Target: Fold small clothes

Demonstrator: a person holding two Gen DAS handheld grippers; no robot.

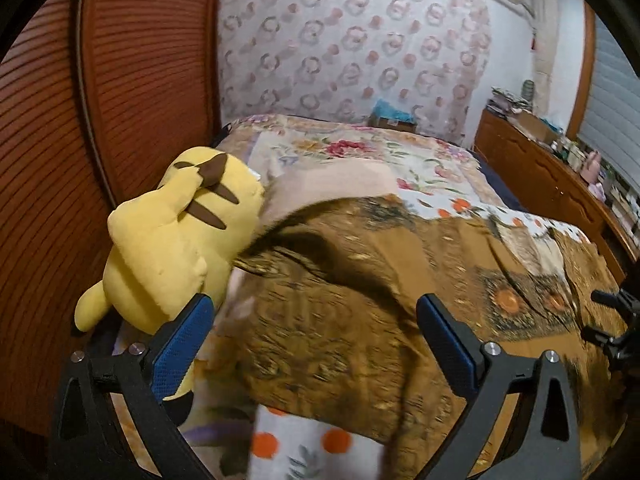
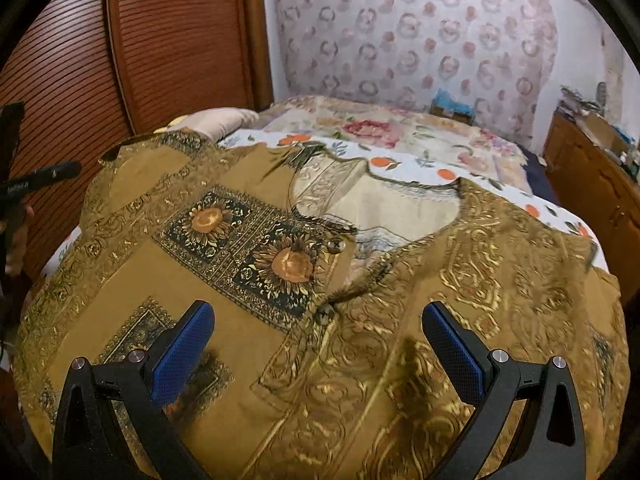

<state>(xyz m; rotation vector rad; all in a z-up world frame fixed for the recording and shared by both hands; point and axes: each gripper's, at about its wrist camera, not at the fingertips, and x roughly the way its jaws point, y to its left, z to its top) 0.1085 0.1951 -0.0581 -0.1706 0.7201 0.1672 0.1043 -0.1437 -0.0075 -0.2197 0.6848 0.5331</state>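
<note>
The brown patterned shirt (image 2: 320, 300) lies spread face-up across the frame's centre on the bed (image 2: 400, 136), unfolded, so folding seems barely begun. Both the left claw (image 1: 314, 344) and right claw (image 2: 318, 348) gape, holding nothing. A yellow plush toy (image 1: 172, 240) sits centre-left.

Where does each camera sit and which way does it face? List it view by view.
Left wrist: on the left gripper, facing the wall across the bed; its open fingers frame the shirt, the plush at left.
Right wrist: on the right gripper, open above the shirt, facing the same wall.
Shared: shirt, bedsheet, wardrobe.
</note>
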